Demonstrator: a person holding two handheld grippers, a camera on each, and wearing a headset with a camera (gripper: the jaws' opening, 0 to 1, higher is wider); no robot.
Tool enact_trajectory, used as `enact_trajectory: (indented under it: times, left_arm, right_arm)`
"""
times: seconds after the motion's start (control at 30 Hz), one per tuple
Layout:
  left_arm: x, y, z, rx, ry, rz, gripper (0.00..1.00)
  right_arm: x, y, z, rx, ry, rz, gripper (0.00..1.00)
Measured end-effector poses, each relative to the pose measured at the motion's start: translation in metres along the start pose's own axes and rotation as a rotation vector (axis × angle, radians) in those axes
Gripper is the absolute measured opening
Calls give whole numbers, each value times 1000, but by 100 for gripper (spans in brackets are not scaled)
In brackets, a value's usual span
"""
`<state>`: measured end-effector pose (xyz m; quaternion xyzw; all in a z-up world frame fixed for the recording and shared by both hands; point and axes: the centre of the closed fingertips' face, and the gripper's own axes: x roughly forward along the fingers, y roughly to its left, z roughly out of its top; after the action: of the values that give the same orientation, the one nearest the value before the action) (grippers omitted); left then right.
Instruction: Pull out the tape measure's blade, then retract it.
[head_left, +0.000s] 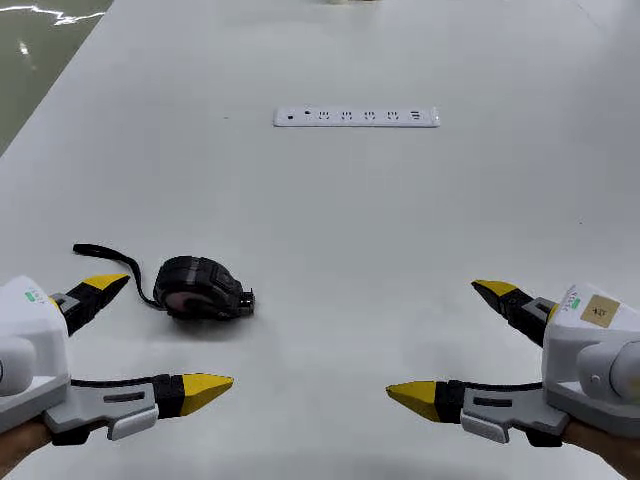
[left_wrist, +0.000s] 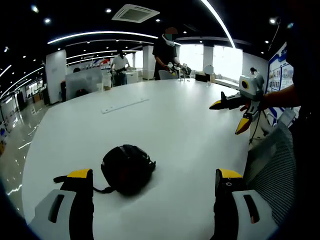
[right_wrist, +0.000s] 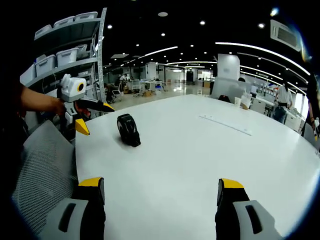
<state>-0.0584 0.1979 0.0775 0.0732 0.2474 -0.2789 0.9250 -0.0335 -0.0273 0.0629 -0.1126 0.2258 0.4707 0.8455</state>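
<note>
1. A person stands at a broad white table (head_left: 420, 230) with a two-jaw gripper in each hand, both held low over the near edge.
2. The left gripper (head_left: 178, 329) has its yellow-tipped jaws spread wide apart, with nothing between them.
3. The right gripper (head_left: 432, 338) is spread just as wide and also holds nothing.
4. The tape measure (head_left: 203, 289), a dark, rounded case, rests on the table just ahead of the left gripper's jaws and touches neither of them.
5. Its blade is wound in; only the small end hook (head_left: 247, 298) shows at the mouth of the case, on the side facing the right gripper.
6. A black wrist strap (head_left: 108, 256) trails from the case across the table, curling towards the left gripper's outer jaw.
7. The right gripper is well apart from the tape measure, with bare tabletop between them.
8. In the left gripper view, the case sits between that gripper's two jaws, nearer the left one, and a little beyond their tips.
9. A white power strip (head_left: 356, 117) lies flat farther up the table, well clear of everything else.
10. At the far end of the table, in the left gripper view, another person (left_wrist: 165, 50) stands.
</note>
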Motion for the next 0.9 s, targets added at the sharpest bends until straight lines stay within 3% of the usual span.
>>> enact_trajectory:
  times: [0.5,0.9]
  left_arm:
    - [12,13,2,40,31,-32,99]
    - [17,21,-3,70,70,-64,99]
  right_arm:
    - [20,-3,3,-42,26,60,91]
    - [37,-3,5,-79,43,117,90]
